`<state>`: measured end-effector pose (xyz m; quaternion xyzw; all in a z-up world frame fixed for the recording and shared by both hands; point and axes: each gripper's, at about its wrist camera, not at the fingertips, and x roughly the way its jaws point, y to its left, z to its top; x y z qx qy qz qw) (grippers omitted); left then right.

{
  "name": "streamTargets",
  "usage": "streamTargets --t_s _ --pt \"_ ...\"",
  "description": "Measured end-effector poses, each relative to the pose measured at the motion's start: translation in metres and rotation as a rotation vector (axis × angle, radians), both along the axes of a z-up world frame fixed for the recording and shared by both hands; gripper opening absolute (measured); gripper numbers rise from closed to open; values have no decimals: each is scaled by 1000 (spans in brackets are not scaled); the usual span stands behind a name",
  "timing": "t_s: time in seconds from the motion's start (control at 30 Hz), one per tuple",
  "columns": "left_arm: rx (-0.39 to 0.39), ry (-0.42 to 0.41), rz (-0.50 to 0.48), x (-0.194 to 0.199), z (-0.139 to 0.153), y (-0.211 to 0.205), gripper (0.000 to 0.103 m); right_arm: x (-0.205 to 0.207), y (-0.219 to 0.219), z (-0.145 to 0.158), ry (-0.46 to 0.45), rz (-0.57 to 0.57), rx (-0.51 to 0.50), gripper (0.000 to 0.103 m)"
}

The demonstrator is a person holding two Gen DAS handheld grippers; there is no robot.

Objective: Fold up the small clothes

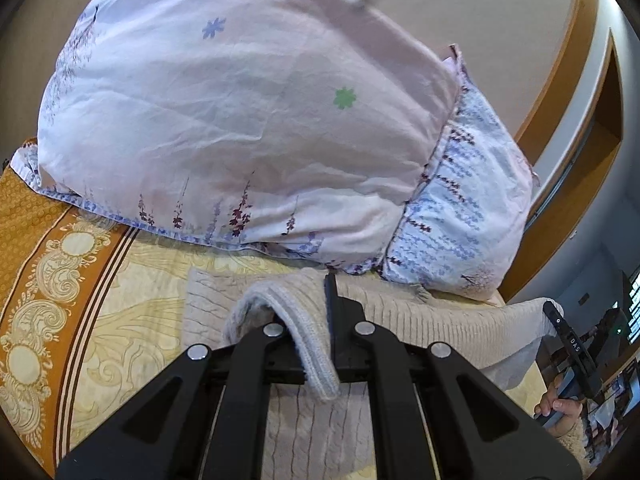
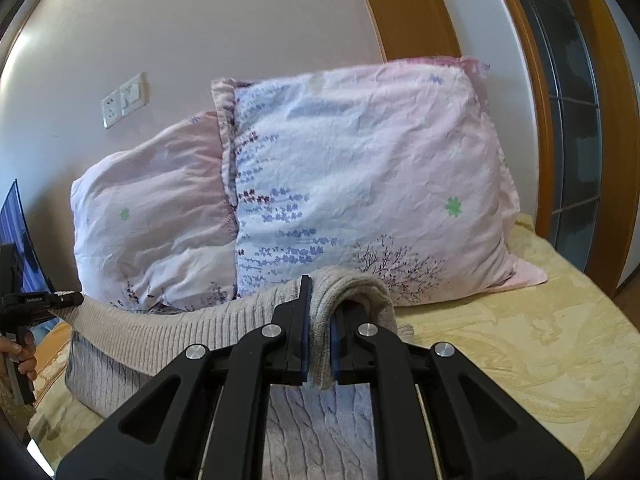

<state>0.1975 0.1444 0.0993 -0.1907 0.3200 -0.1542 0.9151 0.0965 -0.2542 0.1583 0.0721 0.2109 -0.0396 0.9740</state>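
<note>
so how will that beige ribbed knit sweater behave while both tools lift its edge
Probably floppy: the beige ribbed knit sweater sags between the left tool and right tool. Likely light, since small pinches carry it. The ribbed knit looks grippy, though it may stretch.

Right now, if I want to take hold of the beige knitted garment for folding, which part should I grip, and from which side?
Probably the ribbed hem, at its two corners, coming from the near side toward the pillows. The left gripper and right gripper are each shut on a fold of the beige knitted garment there; the rib is thick and stretches straight between them, lifting above the bedspread.
</note>
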Motion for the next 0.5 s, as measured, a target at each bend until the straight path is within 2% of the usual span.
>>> streamTargets --t_s 0.33,0.5 --pt "-55 138 24 42 -49 5 6 46 -13 -43 174 -51 78 8" --pt "-74 173 22 54 -60 4 6 61 -19 -56 229 -78 91 8"
